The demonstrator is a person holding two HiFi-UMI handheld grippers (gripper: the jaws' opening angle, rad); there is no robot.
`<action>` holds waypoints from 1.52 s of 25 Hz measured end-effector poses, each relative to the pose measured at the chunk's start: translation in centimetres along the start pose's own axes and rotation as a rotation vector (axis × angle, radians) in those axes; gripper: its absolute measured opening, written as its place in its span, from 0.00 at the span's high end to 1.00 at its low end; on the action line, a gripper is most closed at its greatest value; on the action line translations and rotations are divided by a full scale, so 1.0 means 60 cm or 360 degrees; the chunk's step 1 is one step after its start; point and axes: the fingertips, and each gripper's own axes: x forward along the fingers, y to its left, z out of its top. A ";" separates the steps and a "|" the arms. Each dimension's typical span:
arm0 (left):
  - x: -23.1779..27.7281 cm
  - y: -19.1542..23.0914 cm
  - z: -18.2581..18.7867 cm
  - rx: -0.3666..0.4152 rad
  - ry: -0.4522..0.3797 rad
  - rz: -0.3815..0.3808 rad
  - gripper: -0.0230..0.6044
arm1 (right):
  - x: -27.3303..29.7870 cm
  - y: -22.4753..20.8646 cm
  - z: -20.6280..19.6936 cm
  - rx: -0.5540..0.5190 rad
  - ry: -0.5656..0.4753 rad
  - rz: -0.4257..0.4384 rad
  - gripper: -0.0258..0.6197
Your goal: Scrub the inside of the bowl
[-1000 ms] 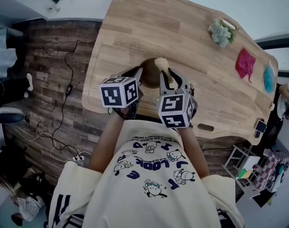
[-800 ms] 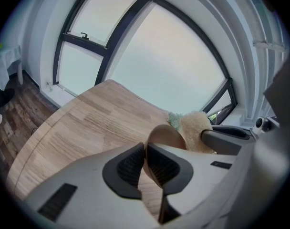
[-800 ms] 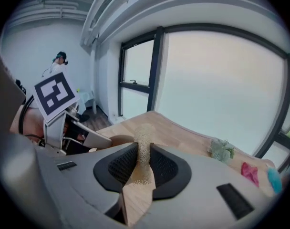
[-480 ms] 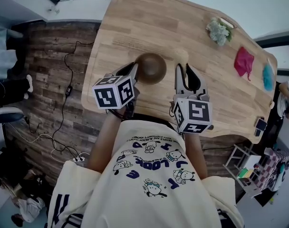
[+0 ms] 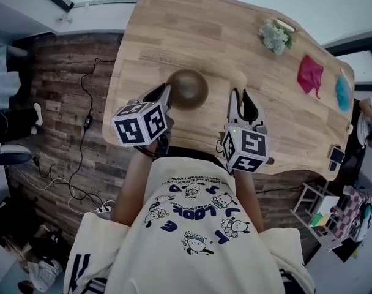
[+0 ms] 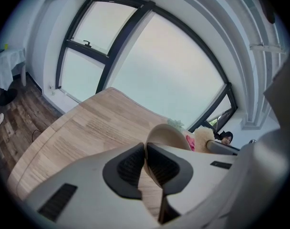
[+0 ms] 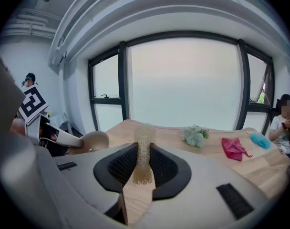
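A brown wooden bowl stands on the pale wooden table, near its front edge. My left gripper is shut on the bowl's near-left rim; in the left gripper view the rim runs between the dark pads. My right gripper hovers to the right of the bowl, apart from it, shut on a beige mesh scrubber that sticks up between its jaws. The bowl shows at the left of the right gripper view, empty inside.
At the far right of the table lie a green bunch, a crumpled red cloth and a blue item. A phone lies near the right corner. A seated person is beyond that end. Cables trail over the floor.
My right gripper has lifted the scrubber out of the bowl and moved to the right of it. The left gripper has kept its hold on the rim.
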 end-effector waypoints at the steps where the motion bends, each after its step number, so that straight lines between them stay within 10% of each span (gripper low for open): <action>1: 0.000 -0.001 -0.001 -0.0003 0.0000 0.0002 0.89 | -0.001 -0.003 -0.004 0.0010 0.0005 -0.0011 0.84; 38: -0.005 -0.034 -0.037 0.0038 0.0022 0.0039 0.89 | -0.013 -0.036 -0.066 0.0272 0.0174 -0.0040 0.85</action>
